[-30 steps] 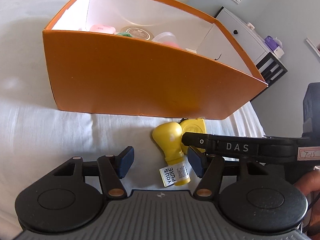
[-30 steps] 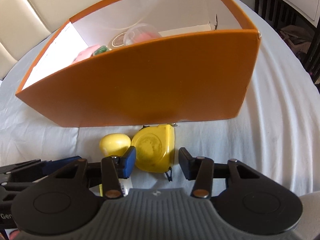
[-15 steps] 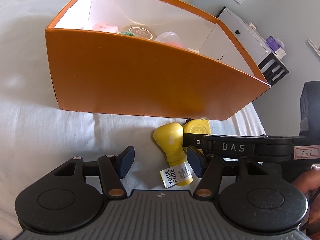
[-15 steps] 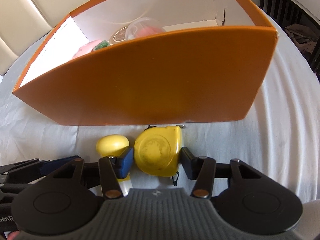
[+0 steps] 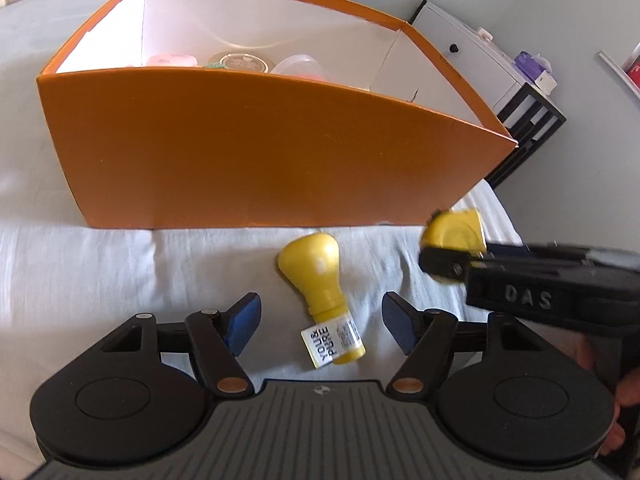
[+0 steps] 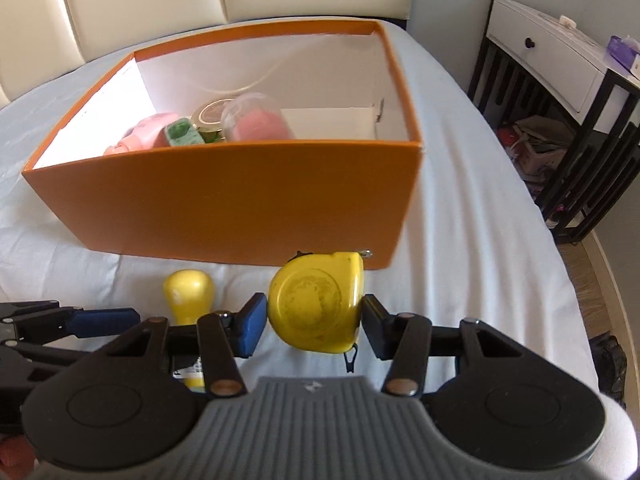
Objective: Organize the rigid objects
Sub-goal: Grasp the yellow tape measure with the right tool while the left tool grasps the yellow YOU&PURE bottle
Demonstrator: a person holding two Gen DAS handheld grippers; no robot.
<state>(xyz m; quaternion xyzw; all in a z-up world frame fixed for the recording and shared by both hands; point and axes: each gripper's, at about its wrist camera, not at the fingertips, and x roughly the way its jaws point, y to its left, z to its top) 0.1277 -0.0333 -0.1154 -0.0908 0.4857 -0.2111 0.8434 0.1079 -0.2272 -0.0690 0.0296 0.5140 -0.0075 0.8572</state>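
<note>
Tape measure [image 5: 454,236], yellow, right of frame centre, clamped in right gripper [image 5: 448,264] jaws. Yellow bottle [image 5: 320,280] flat on bed sheet [image 5: 100,264], between left gripper [image 5: 320,316] jaws; jaws just opened wider, not touching it.

Right wrist view: tape measure [image 6: 316,304] at lower centre, jaws pressed on both sides, below orange box [image 6: 240,196].

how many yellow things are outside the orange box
2. The yellow tape measure is clamped in the right tool, off the sheet. The yellow bottle lies on the sheet before the orange box.
</note>
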